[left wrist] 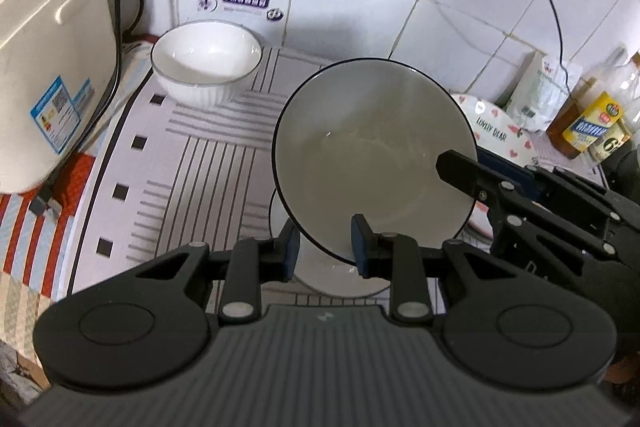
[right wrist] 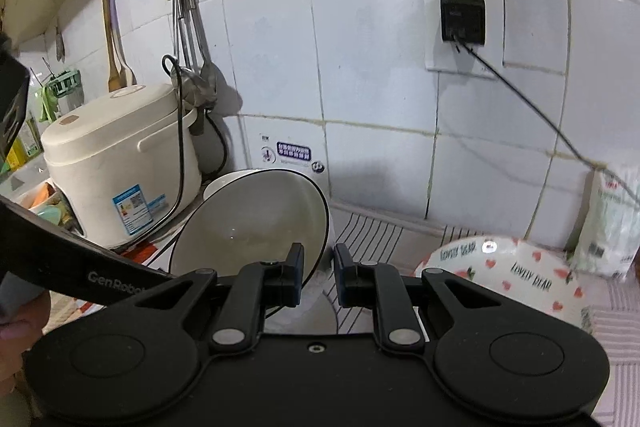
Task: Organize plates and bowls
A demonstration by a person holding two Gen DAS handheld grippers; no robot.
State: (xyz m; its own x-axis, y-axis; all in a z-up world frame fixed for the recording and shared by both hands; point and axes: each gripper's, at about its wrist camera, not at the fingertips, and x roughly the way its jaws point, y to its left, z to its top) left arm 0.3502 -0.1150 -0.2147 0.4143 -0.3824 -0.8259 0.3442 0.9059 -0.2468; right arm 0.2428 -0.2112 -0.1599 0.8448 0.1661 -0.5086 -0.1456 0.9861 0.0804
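Note:
A white bowl with a dark rim [left wrist: 372, 163] is tilted and held off the striped mat. My right gripper [left wrist: 466, 167] is shut on its right rim; in the right wrist view the bowl [right wrist: 256, 223] sits between the pads of the right gripper [right wrist: 320, 273]. My left gripper [left wrist: 325, 251] is open, its pads on either side of the bowl's near rim. A white plate [left wrist: 320, 279] lies on the mat under the bowl. A second white bowl [left wrist: 206, 61] stands upright at the back left.
A cream rice cooker [left wrist: 44, 67] stands at the left with a black cord. A patterned "Lovely Bear" plate [right wrist: 508, 279] lies at the right. Bottles [left wrist: 592, 119] and a white bag [right wrist: 612, 227] stand by the tiled wall at the right.

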